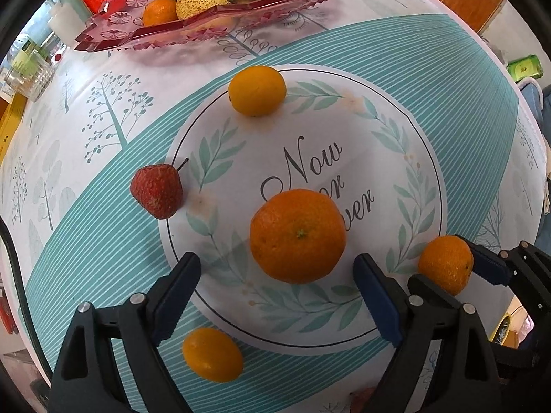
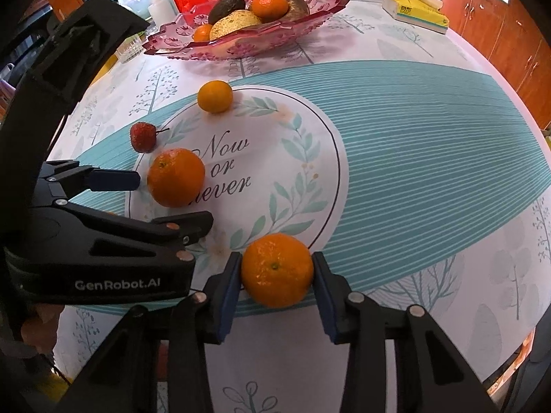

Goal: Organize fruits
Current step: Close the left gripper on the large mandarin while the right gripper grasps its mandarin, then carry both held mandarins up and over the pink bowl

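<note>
Both claws pointed down at the patterned tablecloth (image 2: 430,130): the left gripper (image 1: 275,275) stood wide, its pads clear of the large orange (image 1: 298,235) lying between them, while the right gripper (image 2: 277,275) was narrowed, pads pressed against the near mandarin (image 2: 277,270). Far off sat the pink fruit tray (image 2: 310,10). Smaller pieces lay loose, a strawberry (image 1: 156,191) at left, a kumquat (image 1: 256,90) farther back.

— Loose fruit on the cloth? 
— Two oranges (image 1: 298,235) (image 1: 446,264), two yellow citrus (image 1: 257,90) (image 1: 212,354) and one strawberry (image 1: 156,191) are counted. 
— Dishes? 
— One pink fruit dish (image 2: 303,24) is seen, one avocado (image 2: 227,7) inside.
</note>
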### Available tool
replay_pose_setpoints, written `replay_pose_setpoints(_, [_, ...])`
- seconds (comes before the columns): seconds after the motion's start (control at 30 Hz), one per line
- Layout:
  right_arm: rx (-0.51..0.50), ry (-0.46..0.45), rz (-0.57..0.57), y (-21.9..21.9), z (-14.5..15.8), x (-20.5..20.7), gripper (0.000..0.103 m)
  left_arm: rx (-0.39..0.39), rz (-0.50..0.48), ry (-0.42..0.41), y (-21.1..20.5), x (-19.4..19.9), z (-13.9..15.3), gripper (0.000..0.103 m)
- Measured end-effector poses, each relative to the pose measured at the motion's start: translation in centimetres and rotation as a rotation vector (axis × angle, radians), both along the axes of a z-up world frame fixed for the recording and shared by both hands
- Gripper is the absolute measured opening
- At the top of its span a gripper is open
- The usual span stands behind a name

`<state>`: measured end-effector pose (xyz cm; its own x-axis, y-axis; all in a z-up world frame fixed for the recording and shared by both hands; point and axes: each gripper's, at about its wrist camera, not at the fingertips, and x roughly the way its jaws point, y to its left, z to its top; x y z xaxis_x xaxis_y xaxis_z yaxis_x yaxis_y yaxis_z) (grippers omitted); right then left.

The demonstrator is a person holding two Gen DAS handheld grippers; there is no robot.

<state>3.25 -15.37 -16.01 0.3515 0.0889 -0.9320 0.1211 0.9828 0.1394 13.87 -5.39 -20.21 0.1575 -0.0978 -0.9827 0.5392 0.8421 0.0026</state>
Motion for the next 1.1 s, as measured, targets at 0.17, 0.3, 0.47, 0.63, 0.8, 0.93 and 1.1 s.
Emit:
replay_pose_setpoints(0.17, [0.007,-0.012,0.015,0.1,0.5,-0.2,0.04,-0.052,-0.002,0.002,0.1,0.1,0.8,0.041])
replay_pose_setpoints(0.3, [0.002,-0.036,0.028,0.0,1.6,-0.4,0.04,-0.046,0.003,-0.018,-0.1,-0.3,1.3,0.039])
replay_pose_setpoints(0.47, [-0.001,-0.076,0.042,-0.3,3.4,-0.8,0.04,-0.087,0.024,-0.08,0.1,-0.9,3.9,0.038])
replay_pose_setpoints(0.63, [0.018,-0.124,0.042,-1.2,5.7,-0.8,0.039,-0.178,0.042,-0.136,0.4,-1.2,8.1,0.038])
replay_pose_setpoints(0.8, [0.019,-0.195,0.05,-2.5,9.0,-0.3,0.039,-0.241,0.074,-0.165,0.6,-1.0,12.0,0.038])
replay_pose_setpoints(0.93, [0.009,-0.259,0.075,-3.4,11.9,0.6,0.039,-0.248,0.104,-0.223,1.0,-0.8,15.7,0.038])
replay_pose_setpoints(1.1, [-0.046,-0.339,0.132,-4.6,16.4,2.7,0.039,-0.249,0.146,-0.325,1.3,1.1,20.5,0.038])
